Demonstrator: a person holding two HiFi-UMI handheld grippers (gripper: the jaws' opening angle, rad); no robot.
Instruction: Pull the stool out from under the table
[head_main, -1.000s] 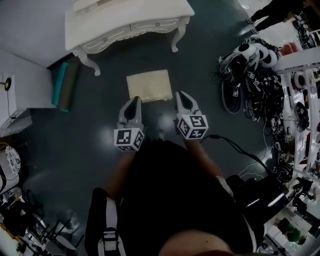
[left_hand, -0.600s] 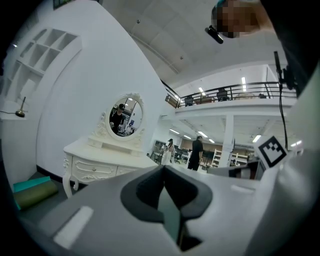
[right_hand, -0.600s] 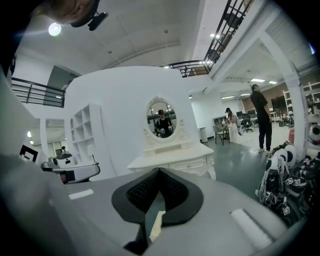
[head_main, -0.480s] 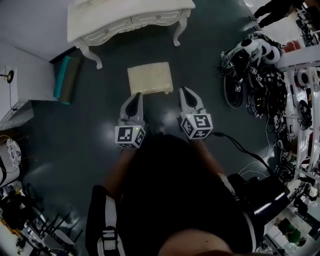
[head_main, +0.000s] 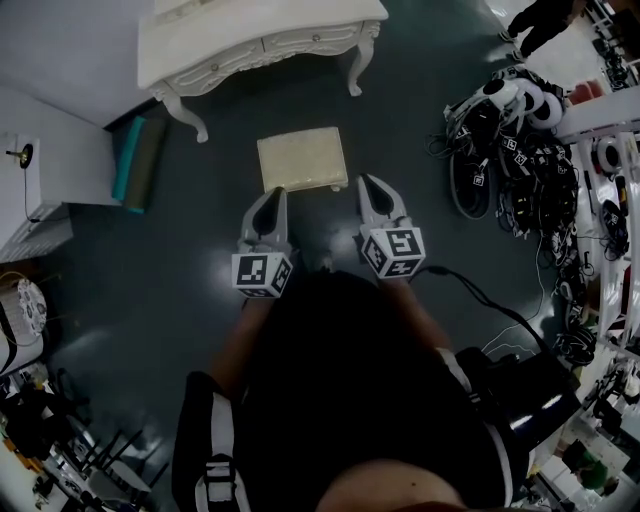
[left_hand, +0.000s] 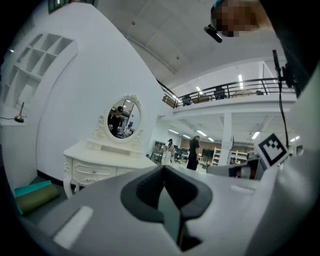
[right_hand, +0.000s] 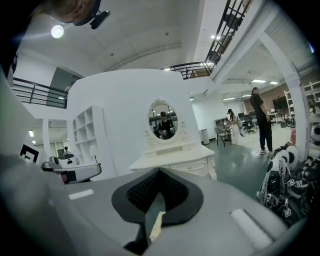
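Note:
The cream stool (head_main: 302, 160) stands on the dark floor, out in front of the white dressing table (head_main: 260, 40). My left gripper (head_main: 275, 193) is shut, its tip at the stool's near left edge. My right gripper (head_main: 364, 182) is shut too, just beside the stool's near right corner. Whether either tip touches the stool I cannot tell. In the left gripper view the shut gripper (left_hand: 162, 169) points level at the table (left_hand: 100, 167). In the right gripper view a sliver of the stool (right_hand: 156, 226) shows below the shut gripper (right_hand: 159, 171), with the table (right_hand: 172, 162) beyond.
A heap of cables and headsets (head_main: 500, 150) covers the floor at the right. Teal and green rolled mats (head_main: 135, 165) lie by the wall at the table's left leg. A white shelf unit (head_main: 30, 190) stands at the left. A person (head_main: 545, 20) stands at the top right.
Both grippers have shifted a little across the floor, keeping their spacing. The stool's near edge now sits slightly further ahead of the tips. Both jaws stay shut.

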